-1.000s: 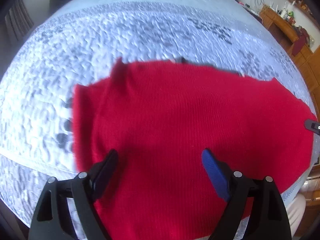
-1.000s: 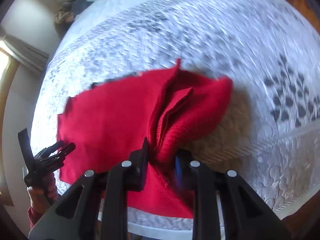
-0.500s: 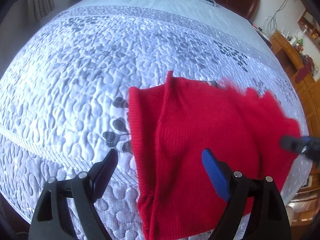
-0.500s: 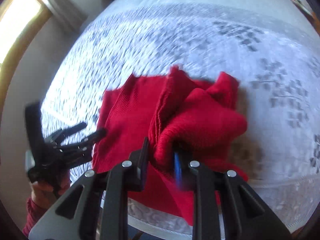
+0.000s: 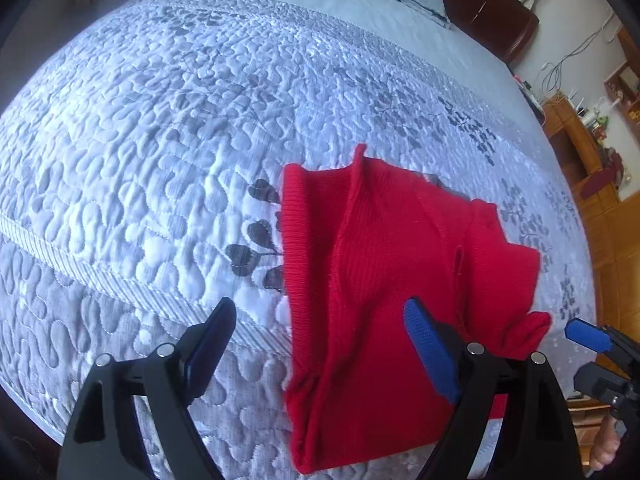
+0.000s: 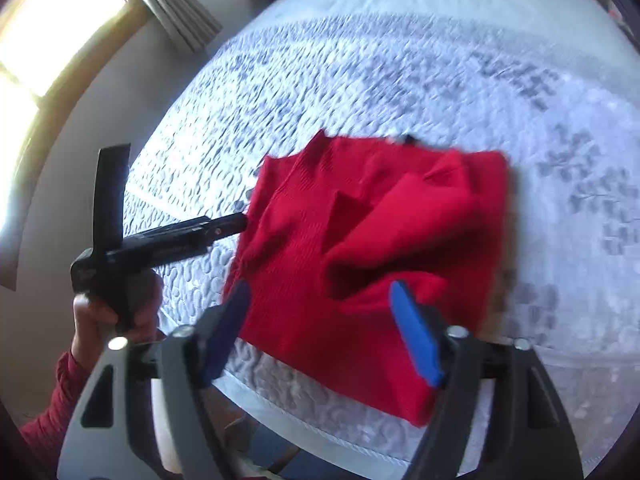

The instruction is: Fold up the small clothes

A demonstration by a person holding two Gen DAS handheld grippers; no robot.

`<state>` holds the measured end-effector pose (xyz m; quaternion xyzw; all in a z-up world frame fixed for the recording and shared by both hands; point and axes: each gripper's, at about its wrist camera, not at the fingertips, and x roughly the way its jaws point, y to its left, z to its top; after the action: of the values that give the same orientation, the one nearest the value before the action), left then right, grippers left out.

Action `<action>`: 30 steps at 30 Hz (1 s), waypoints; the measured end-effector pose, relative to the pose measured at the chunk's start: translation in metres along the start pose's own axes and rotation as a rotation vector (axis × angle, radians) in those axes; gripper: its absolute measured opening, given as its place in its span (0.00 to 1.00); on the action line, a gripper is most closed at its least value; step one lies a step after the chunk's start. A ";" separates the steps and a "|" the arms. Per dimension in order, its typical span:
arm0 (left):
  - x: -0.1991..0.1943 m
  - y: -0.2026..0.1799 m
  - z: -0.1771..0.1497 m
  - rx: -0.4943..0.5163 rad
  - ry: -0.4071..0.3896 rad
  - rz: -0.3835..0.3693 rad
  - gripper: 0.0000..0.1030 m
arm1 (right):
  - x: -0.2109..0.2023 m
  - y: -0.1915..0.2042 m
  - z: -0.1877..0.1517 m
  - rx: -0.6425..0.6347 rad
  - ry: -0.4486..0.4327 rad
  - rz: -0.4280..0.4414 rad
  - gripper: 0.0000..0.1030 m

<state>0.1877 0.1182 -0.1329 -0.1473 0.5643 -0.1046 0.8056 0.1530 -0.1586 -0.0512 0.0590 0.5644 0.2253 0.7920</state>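
Fingers (image 5: 430, 354) of left gripper (image 5: 320, 344) and right gripper (image 6: 324, 328) spread, grasping nothing. Red knit sweater (image 6: 372, 248) partly folded on quilted bed (image 5: 160, 140); top layer bunched, needs flattening.

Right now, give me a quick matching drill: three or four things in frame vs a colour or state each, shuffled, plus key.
Things:
1. sweater
2. quilt
3. right gripper
4. headboard

Colour or state:
A. dark brown, at the far end of the bed
B. red, partly folded over itself
C. open, holding nothing
D. white with grey leaf print

Pairs: 1-B, 2-D, 3-C, 4-A
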 end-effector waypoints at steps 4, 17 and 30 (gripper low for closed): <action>-0.004 -0.013 0.000 0.010 0.015 -0.044 0.84 | -0.002 -0.018 -0.027 -0.031 0.023 -0.084 0.82; 0.013 -0.055 -0.010 0.107 0.076 -0.027 0.84 | 0.048 -0.035 -0.036 -0.031 0.055 -0.037 0.18; 0.038 -0.124 -0.021 0.435 0.100 0.020 0.84 | 0.062 -0.013 -0.077 -0.027 0.075 0.121 0.06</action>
<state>0.1804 -0.0131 -0.1291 0.0410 0.5692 -0.2228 0.7904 0.1020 -0.1557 -0.1369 0.0736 0.5858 0.2825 0.7561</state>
